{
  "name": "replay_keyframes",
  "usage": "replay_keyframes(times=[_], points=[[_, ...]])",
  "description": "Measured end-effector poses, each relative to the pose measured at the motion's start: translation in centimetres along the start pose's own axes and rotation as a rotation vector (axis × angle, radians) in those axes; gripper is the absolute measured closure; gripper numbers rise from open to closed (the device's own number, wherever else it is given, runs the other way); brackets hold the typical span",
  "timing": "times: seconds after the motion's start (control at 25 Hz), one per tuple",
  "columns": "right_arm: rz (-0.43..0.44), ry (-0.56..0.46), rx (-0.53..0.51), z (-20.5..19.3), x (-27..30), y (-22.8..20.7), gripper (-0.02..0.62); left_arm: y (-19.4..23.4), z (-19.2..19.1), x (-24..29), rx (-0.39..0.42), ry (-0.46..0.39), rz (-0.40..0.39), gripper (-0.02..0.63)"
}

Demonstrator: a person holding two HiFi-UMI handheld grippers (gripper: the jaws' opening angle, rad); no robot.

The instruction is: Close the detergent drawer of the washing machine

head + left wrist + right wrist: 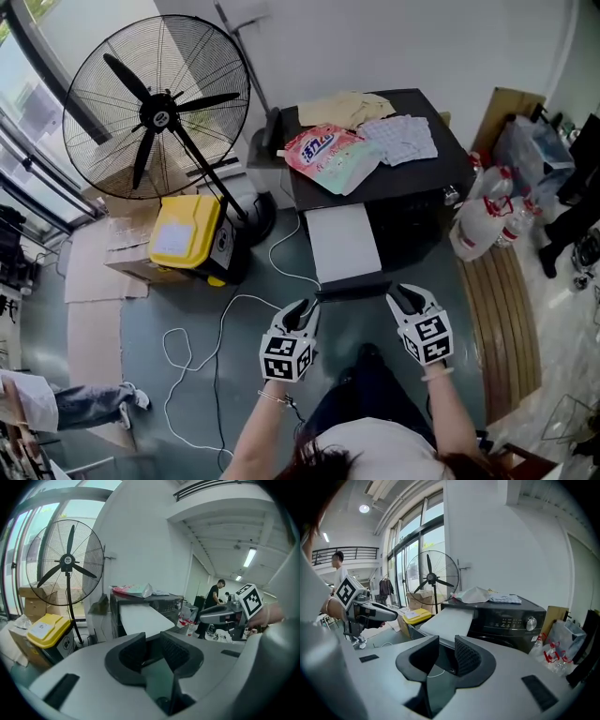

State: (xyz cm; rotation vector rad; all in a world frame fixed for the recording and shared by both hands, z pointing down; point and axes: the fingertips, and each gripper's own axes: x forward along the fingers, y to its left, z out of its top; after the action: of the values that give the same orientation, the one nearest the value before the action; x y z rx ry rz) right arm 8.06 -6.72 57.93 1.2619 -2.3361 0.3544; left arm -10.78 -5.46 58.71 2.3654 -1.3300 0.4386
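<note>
**A:** What could be got wrong from here?

**B:** Both tools are held released. The left gripper (302,314) and the right gripper (404,298) are carried with jaws apart, and nothing is seen between the pads in either gripper view. If the push is given with jaws spread like this, the dark front edge (353,289) of the drawer could be slipped past. A tip would then be run over or under it instead of being pressed flat against it.

**A:** And further out?

**B:** The detergent drawer (342,242) is drawn out a long way. If only one corner is pressed, it may be skewed in its slot and jammed short of shut. A hard shove would also be passed on to the washing machine (417,187). The pink detergent pouch (323,153), which is laid near the front of the top above the drawer, might be shaken off.

**A:** Where is the drawer placed against the tools?

**B:** Its front edge is found just ahead of the grippers and between them. The left tips are beside its left end and the right tips beside its right end. Whether either is touching cannot be told. From that edge the white top is run away from the person into the black machine front. In the right gripper view, the control panel and knob (530,623) are seen to the drawer's right.
</note>
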Motion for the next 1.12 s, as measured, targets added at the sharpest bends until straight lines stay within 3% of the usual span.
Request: replay_keyframes(times=[0.56,1.12], points=[[0.068,0.127,0.025,-4.7,3.8,-1.7,0.453,1.8,-4.1,3.6,-0.064,0.105,0.022,0.480],[0.149,0.124,0.002,-5.1,5.6,-1.8,0.467,1.5,-5.0,6.1,-0.062,0.151,0.022,0.478]])
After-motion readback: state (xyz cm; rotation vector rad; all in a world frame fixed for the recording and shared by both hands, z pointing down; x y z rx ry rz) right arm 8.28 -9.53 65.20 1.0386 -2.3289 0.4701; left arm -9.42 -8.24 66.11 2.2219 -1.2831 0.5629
